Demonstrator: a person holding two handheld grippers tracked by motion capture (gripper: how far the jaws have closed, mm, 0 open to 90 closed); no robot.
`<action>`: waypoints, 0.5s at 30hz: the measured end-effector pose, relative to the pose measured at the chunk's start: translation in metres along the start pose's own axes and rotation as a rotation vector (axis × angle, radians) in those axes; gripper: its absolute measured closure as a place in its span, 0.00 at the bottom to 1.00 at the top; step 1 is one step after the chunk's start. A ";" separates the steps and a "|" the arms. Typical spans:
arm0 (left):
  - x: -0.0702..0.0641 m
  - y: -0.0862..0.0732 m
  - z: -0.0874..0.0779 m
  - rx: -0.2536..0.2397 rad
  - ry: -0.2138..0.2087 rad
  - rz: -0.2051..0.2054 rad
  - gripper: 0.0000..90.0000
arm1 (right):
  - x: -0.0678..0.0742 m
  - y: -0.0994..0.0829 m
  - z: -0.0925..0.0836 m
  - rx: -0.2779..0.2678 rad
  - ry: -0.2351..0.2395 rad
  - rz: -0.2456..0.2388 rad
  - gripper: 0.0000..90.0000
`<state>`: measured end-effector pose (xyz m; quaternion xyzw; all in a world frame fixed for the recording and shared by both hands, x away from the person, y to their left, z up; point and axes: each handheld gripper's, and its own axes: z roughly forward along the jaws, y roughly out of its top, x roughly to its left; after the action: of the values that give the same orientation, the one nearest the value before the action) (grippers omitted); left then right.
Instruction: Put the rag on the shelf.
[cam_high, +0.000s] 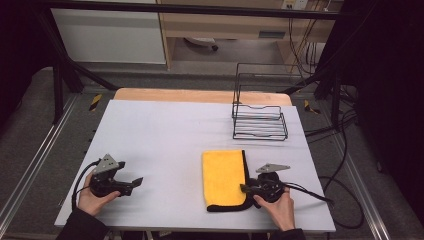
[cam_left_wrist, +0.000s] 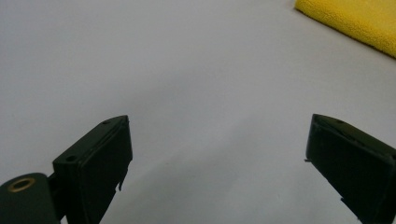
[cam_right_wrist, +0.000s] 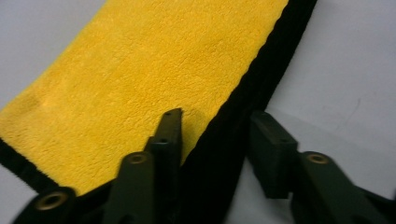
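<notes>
A folded yellow towel (cam_high: 224, 177) with a black edge lies flat on the pale table (cam_high: 165, 130), at the front right. My right gripper (cam_high: 243, 187) lies low at the towel's right side. In the right gripper view my right gripper (cam_right_wrist: 217, 116) straddles the black edge (cam_right_wrist: 261, 79): one jaw rests on the yellow towel (cam_right_wrist: 154, 70), the other on the table beside it, and a gap shows at the pads. My left gripper (cam_high: 137, 182) sits at the front left, far from the towel. In its own view my left gripper (cam_left_wrist: 219, 120) stands wide open over bare table, the towel (cam_left_wrist: 355, 21) far off.
A black wire rack (cam_high: 260, 122) stands at the back right of the table, beyond the towel. Cables trail off the table's right side. The person's hands hold both grippers near the front edge.
</notes>
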<state>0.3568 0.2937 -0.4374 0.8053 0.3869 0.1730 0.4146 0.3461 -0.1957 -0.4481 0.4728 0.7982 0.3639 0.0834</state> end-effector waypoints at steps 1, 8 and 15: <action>-0.001 0.001 0.000 0.000 0.000 0.002 0.08 | 0.000 0.000 -0.001 0.007 0.011 0.005 0.73; -0.008 0.004 0.004 0.005 -0.014 0.003 0.07 | -0.002 0.002 -0.006 0.020 0.047 0.041 0.90; -0.018 0.009 0.008 0.015 -0.023 0.004 0.07 | 0.000 -0.003 -0.011 0.011 0.031 0.008 0.86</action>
<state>0.3547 0.2728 -0.4346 0.8112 0.3817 0.1615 0.4125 0.3388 -0.2020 -0.4421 0.4706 0.7994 0.3673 0.0672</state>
